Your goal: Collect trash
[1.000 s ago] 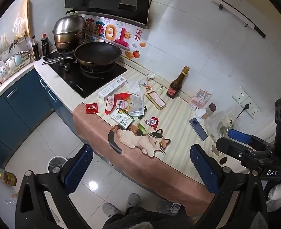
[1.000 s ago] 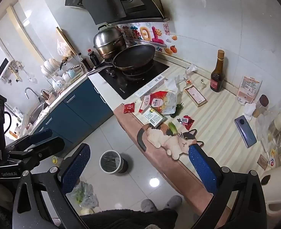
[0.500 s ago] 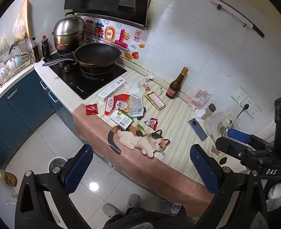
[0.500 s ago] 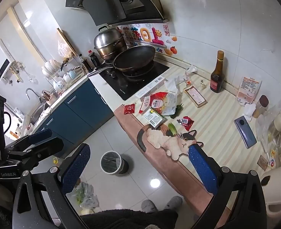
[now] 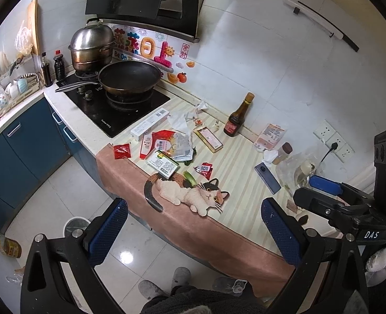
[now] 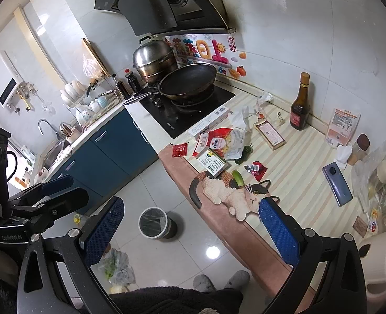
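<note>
Trash scattered on the table [image 6: 297, 157], which carries a striped cloth with a cat print:
- Red sachet [image 6: 179, 149] at the table's front edge, nearest the stove corner.
- Red-and-white snack bag [image 6: 223, 141] just behind it, overlapping a white-green box [image 6: 212, 162].
- Long white box [image 6: 208, 121] along the stove [image 6: 190, 110] side.
- Crumpled tissue [image 6: 237, 119] behind the snack bag.
- Flat packet [image 6: 269, 133] toward the back edge.
- Small red wrapper [image 6: 257, 169] and green scrap [image 6: 238, 178] near the cat's head.

Other items: brown bottle [image 6: 300, 104] upright at the back edge; phone [image 6: 336, 184] lying flat toward the right end. Bin [image 6: 153, 222] on the floor below the front edge.

Left gripper [image 5: 193, 231]: jaws wide apart, holding nothing, above the front edge. Right gripper [image 6: 190, 234]: jaws wide apart, holding nothing, over floor and front edge.
</note>
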